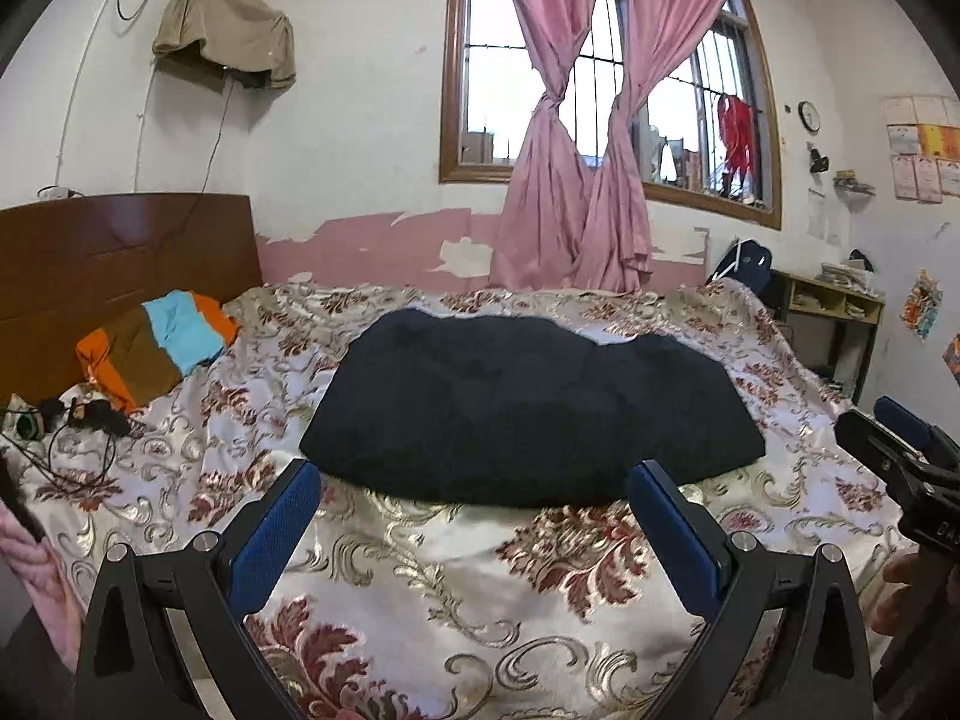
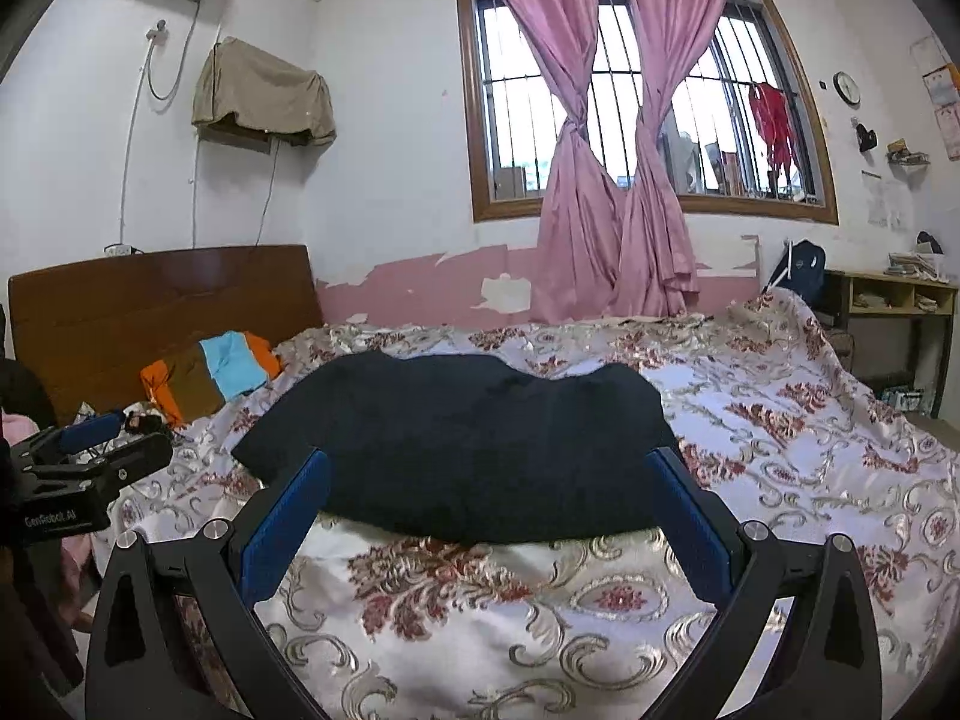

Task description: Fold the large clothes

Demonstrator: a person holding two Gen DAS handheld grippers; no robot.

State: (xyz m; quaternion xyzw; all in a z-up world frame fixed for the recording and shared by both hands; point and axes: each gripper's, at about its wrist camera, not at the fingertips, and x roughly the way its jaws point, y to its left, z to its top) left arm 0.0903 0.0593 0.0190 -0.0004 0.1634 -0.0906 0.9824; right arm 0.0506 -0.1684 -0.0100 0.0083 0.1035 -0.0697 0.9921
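Both my left gripper [image 1: 474, 498] and right gripper [image 2: 489, 489] have their jaws spread wide, holding nothing. The dark navy garment [image 1: 528, 408] lies on the bed [image 1: 420, 570] just past the jaws, already looking folded into a compact bundle, so probably little remains.

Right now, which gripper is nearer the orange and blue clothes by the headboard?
Left. The left gripper sits on the side of the orange and blue clothes; the right gripper is further right.
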